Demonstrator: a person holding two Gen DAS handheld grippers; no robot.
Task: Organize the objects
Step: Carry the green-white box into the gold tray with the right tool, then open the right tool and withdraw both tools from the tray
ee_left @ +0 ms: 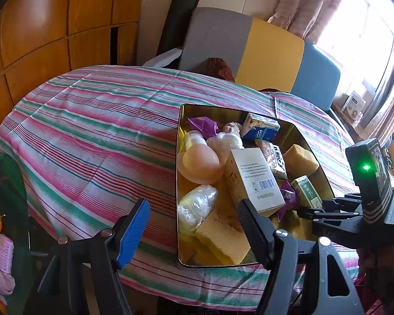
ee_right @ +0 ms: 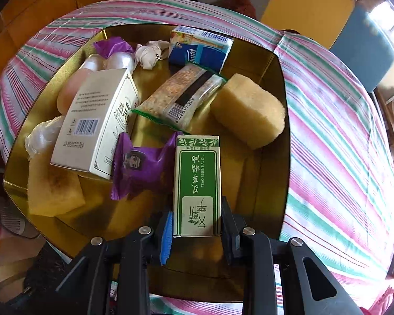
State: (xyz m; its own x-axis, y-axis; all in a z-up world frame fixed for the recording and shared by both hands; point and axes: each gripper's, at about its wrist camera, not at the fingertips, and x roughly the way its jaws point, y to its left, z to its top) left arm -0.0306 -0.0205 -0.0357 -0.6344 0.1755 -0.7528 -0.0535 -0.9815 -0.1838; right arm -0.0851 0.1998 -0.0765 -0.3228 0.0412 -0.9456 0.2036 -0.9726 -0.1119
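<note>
My right hand-held gripper is clamped on the green essential-oil box, poised over the gold tray; next I release it, while the left hand-held gripper waits wide open, empty.

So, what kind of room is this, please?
Probably a living room in a home: a table under a striped cloth, a sofa with grey, yellow and blue cushions, curtains at a sunny window, and wooden cabinets.
</note>
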